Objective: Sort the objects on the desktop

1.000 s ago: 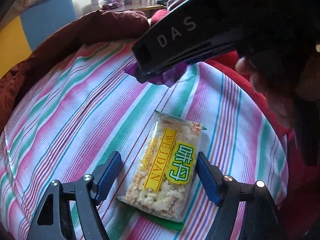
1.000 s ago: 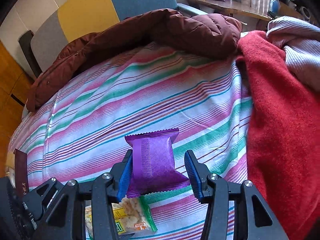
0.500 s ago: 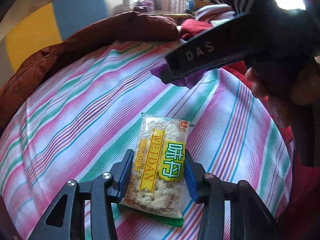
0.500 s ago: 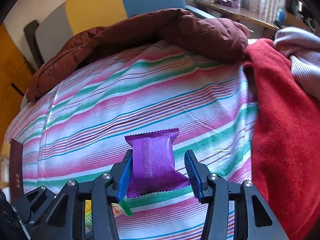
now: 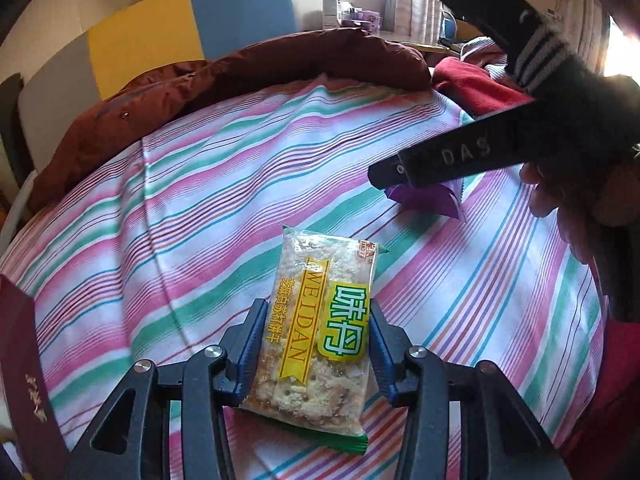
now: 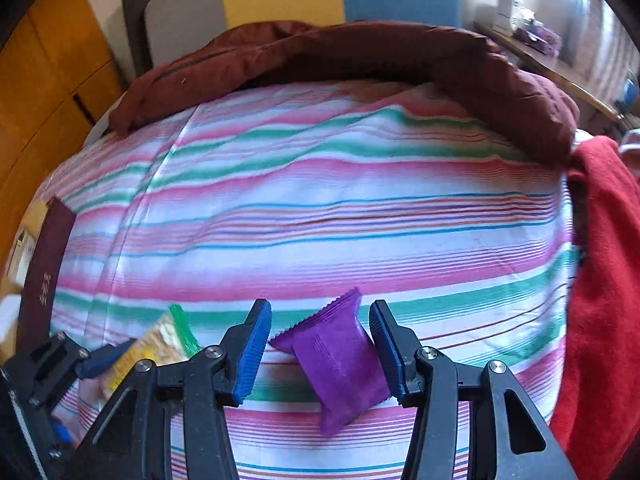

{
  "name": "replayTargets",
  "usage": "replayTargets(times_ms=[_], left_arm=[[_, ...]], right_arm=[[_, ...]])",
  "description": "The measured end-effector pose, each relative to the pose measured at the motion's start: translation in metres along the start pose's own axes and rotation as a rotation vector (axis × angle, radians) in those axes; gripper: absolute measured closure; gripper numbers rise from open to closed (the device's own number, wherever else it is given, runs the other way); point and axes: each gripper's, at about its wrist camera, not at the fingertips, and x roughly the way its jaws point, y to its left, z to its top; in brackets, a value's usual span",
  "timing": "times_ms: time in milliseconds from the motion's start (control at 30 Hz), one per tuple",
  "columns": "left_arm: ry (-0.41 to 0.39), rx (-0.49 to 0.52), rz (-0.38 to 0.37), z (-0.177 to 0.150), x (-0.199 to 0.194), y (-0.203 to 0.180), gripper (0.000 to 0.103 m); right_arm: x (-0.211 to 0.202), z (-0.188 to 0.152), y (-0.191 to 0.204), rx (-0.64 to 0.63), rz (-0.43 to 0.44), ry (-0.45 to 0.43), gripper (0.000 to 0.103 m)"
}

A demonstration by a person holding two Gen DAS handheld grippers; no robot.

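1. The left gripper is clamped on the cracker pack, which sits between its pads; the right gripper pinches the purple packet, tilted in the jaws.
2. Step, as I judge it: both snacks picked up, ready to carry.
3. Next: find each one's place and lower gently.
4. Below both: a striped sheet; beyond it, a maroon jacket; left, a dark red booklet.
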Motion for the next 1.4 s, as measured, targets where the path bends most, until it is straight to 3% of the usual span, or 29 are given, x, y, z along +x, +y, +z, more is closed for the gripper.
replayTargets(times_ms=[100,167,233,333,467,567,600,667,733,967,1133,1400], left_arm=[[0.001,-0.003,-0.001,-0.003,-0.001,0.005,0.055],[-0.001,0.000,-0.001,-0.014,-0.006,0.006,0.055],[-0.001,-0.001,-0.006,-0.012,0.001,0.007,0.055],[-0.002,-0.004,-0.010,-0.013,0.001,0.008,0.055],[-0.002,-0.006,-0.016,-0.013,0.000,0.008,0.055],[-0.003,-0.011,-0.021,-0.012,0.000,0.009,0.055],[-0.004,-0.010,-0.020,-0.012,0.000,0.009,0.055],[-0.005,-0.010,-0.019,-0.013,-0.001,0.008,0.055],[-0.005,-0.011,-0.018,-0.013,-0.001,0.007,0.055],[-0.012,-0.013,-0.016,-0.014,0.000,0.005,0.054],[-0.015,-0.018,-0.017,-0.014,0.000,0.005,0.054],[-0.016,-0.025,-0.021,-0.012,0.004,0.007,0.054]], right_arm=[[-0.003,0.001,-0.006,0.025,0.022,-0.008,0.050],[-0.008,0.002,-0.015,0.058,0.067,-0.011,0.023],[-0.020,0.003,-0.030,0.121,0.074,-0.058,0.015],[-0.028,0.002,-0.054,0.240,0.176,-0.093,0.000],[-0.028,0.002,-0.057,0.233,0.156,-0.081,0.000],[-0.029,0.000,-0.035,0.102,0.058,-0.060,0.003],[-0.029,-0.001,-0.028,0.055,0.044,-0.052,0.008],[-0.026,-0.003,-0.016,-0.013,0.019,-0.030,0.036],[-0.018,-0.007,-0.007,-0.068,-0.016,0.008,0.044],[-0.002,-0.016,0.005,-0.149,-0.032,0.076,0.045],[0.004,-0.015,0.003,-0.140,-0.057,0.083,0.053],[0.012,-0.011,-0.010,-0.058,0.012,0.105,0.036]])
